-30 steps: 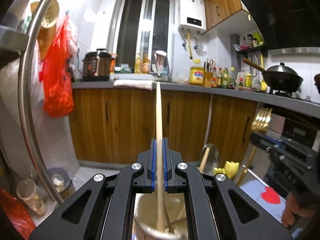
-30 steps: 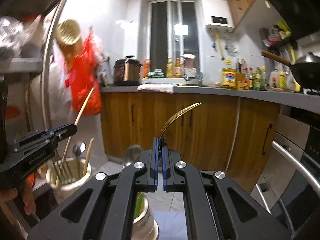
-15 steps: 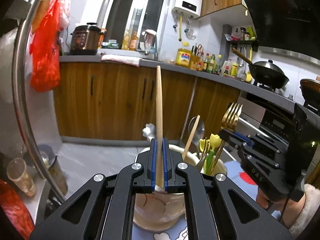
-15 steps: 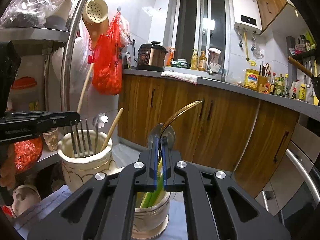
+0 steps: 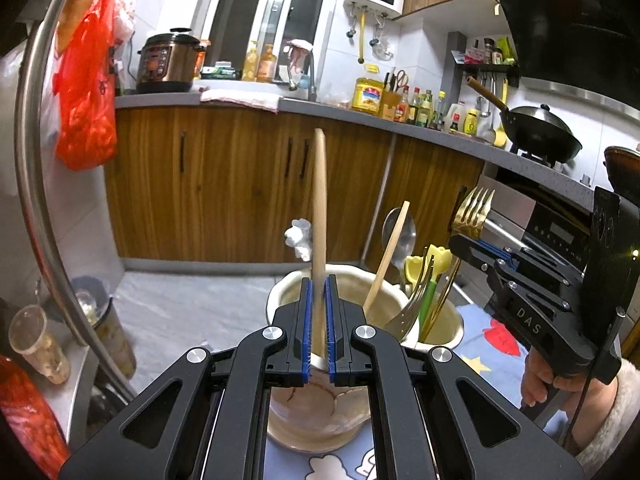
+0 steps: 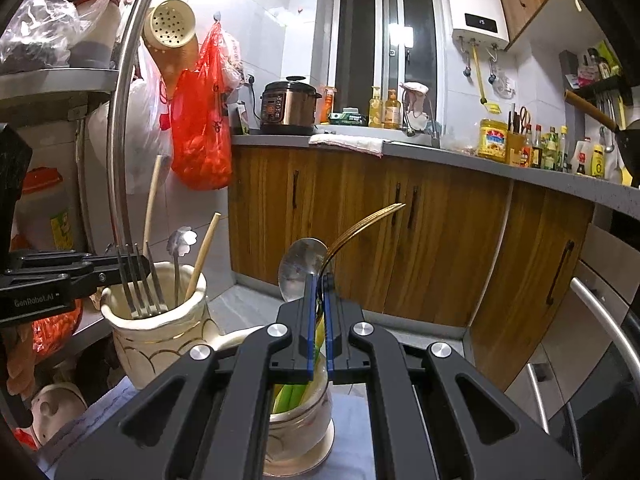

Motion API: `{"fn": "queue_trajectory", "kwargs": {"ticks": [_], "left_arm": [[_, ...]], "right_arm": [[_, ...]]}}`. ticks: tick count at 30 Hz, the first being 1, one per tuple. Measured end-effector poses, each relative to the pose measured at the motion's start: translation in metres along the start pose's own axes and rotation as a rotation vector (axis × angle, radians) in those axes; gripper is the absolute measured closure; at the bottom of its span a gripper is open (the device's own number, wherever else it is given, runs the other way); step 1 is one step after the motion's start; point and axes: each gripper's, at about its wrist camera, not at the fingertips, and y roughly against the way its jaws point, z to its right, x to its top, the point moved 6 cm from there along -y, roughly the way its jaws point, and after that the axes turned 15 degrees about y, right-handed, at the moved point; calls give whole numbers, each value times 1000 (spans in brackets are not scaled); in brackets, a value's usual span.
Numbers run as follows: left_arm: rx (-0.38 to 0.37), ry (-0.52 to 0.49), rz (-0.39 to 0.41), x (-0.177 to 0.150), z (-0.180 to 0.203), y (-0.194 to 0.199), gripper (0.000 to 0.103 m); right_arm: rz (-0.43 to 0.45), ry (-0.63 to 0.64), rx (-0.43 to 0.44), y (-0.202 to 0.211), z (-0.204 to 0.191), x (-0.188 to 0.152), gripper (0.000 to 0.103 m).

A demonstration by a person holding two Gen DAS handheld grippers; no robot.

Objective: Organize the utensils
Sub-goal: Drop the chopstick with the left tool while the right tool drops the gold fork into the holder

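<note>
My left gripper stands around a long wooden utensil whose lower end is inside a cream ceramic holder; the jaws stand slightly apart from the stick. The left gripper also shows in the right wrist view, beside that holder, which has a silver fork and wooden sticks in it. My right gripper is shut on a gold fork over a second jar with a steel spoon and green utensils. The right gripper also shows in the left wrist view.
Both holders stand on a patterned blue cloth. A metal rack post and shelves are at the left. Wooden cabinets and a counter run behind. An oven front is at the right.
Both grippers have come down toward the holders. The wooden utensil has sunk lower into the cream holder and the left jaws have parted slightly. The gold fork has dropped toward the second jar.
</note>
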Motion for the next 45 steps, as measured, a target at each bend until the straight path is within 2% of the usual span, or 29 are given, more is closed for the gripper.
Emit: {"fn": "queue_trajectory", "kwargs": {"ticks": [5, 9, 13, 17, 21, 23, 27, 29, 32, 38, 45], "left_arm": [[3, -1, -1, 0, -1, -1, 95], [11, -3, 12, 0, -2, 0, 86], [16, -13, 28, 2, -2, 4, 85], [18, -9, 42, 4, -2, 7, 76], [15, -3, 47, 6, -2, 9, 71], [20, -4, 48, 6, -2, 10, 69], [37, 0, 44, 7, -2, 12, 62], [51, -3, 43, 9, 0, 15, 61], [75, -9, 42, 12, 7, 24, 54], [119, -43, 27, 10, 24, 49, 35], [153, -25, -65, -19, 32, 62, 20]], "right_arm": [[-2, -3, 2, 0, 1, -1, 99], [-12, -21, 0, -2, 3, -2, 99], [-24, -47, 4, -5, 8, -5, 97], [-39, -71, 14, -8, 11, -8, 83], [-47, -79, 21, -9, 12, -9, 81], [-51, -90, 36, -10, 12, -9, 70], [-70, -94, 59, -11, 10, -9, 62], [-82, -101, 72, -10, 9, -8, 51], [-113, -121, 74, -4, 11, -8, 41], [-189, -174, 87, 28, 17, -14, 30], [-305, -172, 122, 63, -6, -35, 19]]}}
